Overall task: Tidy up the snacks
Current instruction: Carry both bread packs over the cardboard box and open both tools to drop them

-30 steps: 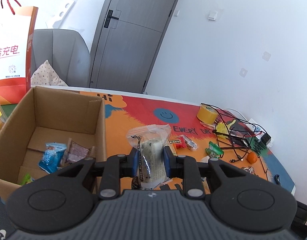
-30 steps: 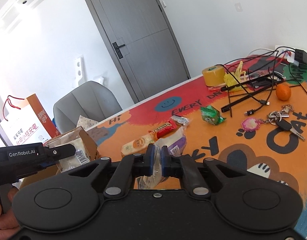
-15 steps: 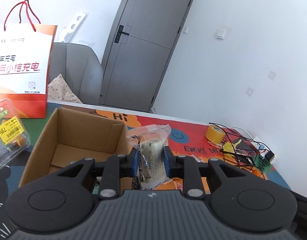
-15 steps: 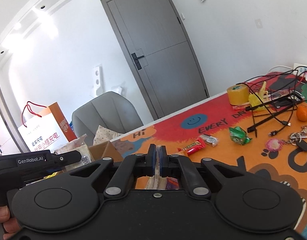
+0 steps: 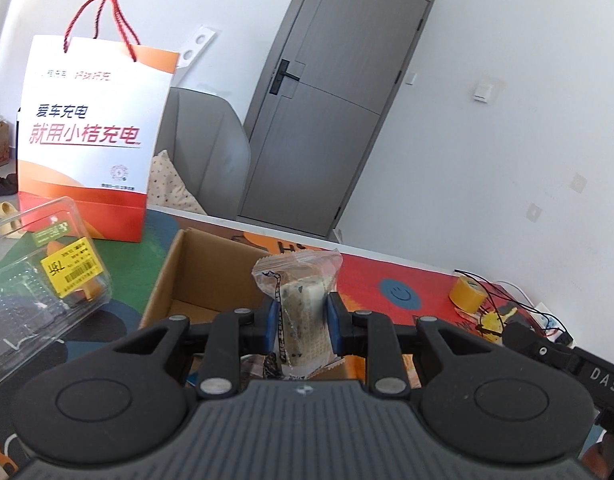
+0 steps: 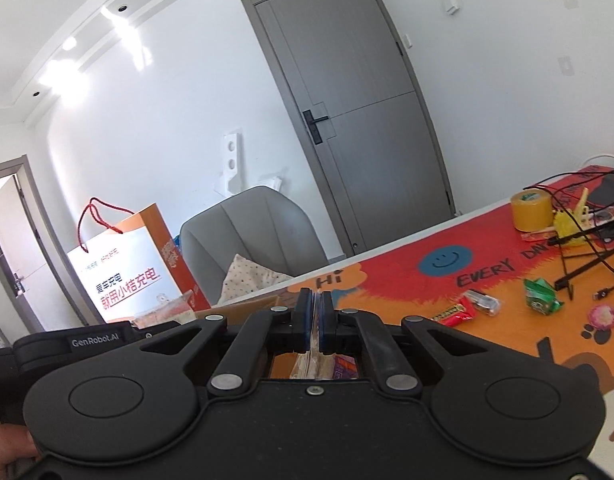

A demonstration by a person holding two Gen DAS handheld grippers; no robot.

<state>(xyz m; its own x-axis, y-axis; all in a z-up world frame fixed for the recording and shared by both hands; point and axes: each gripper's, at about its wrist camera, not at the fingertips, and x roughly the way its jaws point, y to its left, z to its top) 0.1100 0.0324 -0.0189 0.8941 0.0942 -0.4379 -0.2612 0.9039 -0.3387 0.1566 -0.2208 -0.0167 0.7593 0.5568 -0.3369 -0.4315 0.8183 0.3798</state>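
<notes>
My left gripper is shut on a clear-wrapped speckled cake bar and holds it upright above the near right part of the open cardboard box. My right gripper is shut on the thin edge of a clear snack packet that hangs below the jaws, over the box. A red candy bar, a small clear-wrapped sweet and a green packet lie on the orange mat to the right.
An orange and white paper bag stands behind the box on the left. A clear plastic clamshell is at the left. A yellow tape roll, black cables and a grey chair are around the table.
Both grippers have risen and swung left over the box with their snacks still held. The view now looks higher, and the box floor has dropped out of sight.
</notes>
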